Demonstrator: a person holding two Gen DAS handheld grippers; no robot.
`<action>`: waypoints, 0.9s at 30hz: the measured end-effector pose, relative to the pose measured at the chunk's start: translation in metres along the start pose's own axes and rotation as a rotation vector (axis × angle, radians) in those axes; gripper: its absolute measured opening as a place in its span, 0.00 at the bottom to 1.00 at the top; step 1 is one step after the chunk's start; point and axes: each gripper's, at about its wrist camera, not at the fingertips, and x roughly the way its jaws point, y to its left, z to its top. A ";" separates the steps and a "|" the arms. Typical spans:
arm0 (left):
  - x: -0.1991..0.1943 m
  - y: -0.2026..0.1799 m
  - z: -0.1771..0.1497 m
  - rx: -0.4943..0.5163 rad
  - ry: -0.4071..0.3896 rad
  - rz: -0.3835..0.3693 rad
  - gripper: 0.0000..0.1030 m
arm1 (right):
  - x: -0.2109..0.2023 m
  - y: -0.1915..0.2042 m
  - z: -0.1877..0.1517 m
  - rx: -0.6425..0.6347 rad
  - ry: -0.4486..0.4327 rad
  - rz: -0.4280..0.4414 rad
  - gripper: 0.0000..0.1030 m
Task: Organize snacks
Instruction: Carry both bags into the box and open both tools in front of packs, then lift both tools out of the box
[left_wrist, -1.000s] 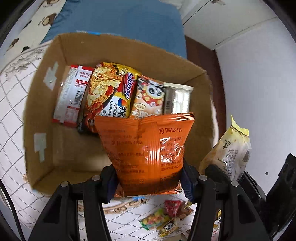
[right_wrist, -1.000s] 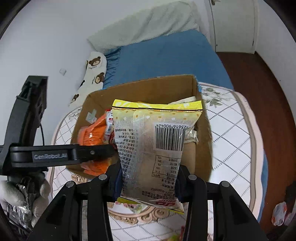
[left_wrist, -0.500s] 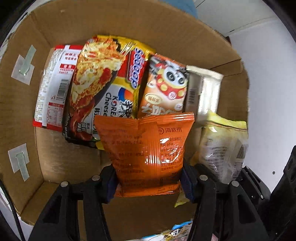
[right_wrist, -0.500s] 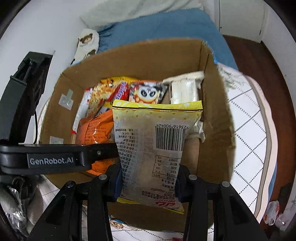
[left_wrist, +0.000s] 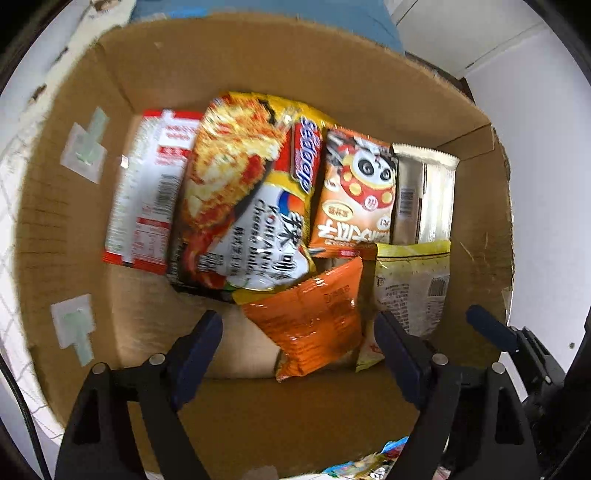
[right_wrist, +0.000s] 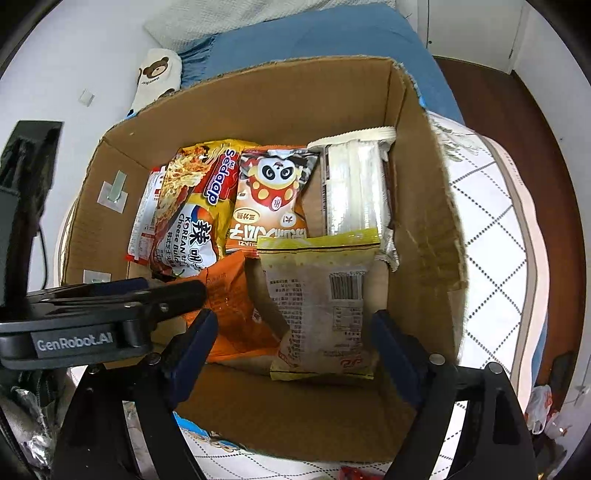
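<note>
Both grippers hang over the cardboard box (right_wrist: 417, 206), jaws spread wide, nothing held. Left gripper (left_wrist: 299, 343) sits above the orange packet (left_wrist: 314, 325); right gripper (right_wrist: 291, 339) above the yellow packet (right_wrist: 325, 299). Both pkts lie loose on the box floor, front row, side by side, just below the noodle pack (left_wrist: 243, 192), panda snack (left_wrist: 354, 195) and silver pack (right_wrist: 354, 188). Rows likely keep labels visible and fill floor w/o stacking. Next, prob.: lift out, fetch more.
</note>
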 end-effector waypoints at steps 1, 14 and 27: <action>-0.006 0.001 -0.003 0.004 -0.020 0.012 0.81 | -0.003 0.001 -0.001 0.001 -0.007 -0.008 0.85; -0.090 -0.007 -0.055 0.067 -0.327 0.146 0.82 | -0.060 0.009 -0.032 0.016 -0.147 -0.046 0.85; -0.137 -0.012 -0.112 0.081 -0.492 0.147 0.82 | -0.136 0.039 -0.081 -0.037 -0.317 -0.076 0.85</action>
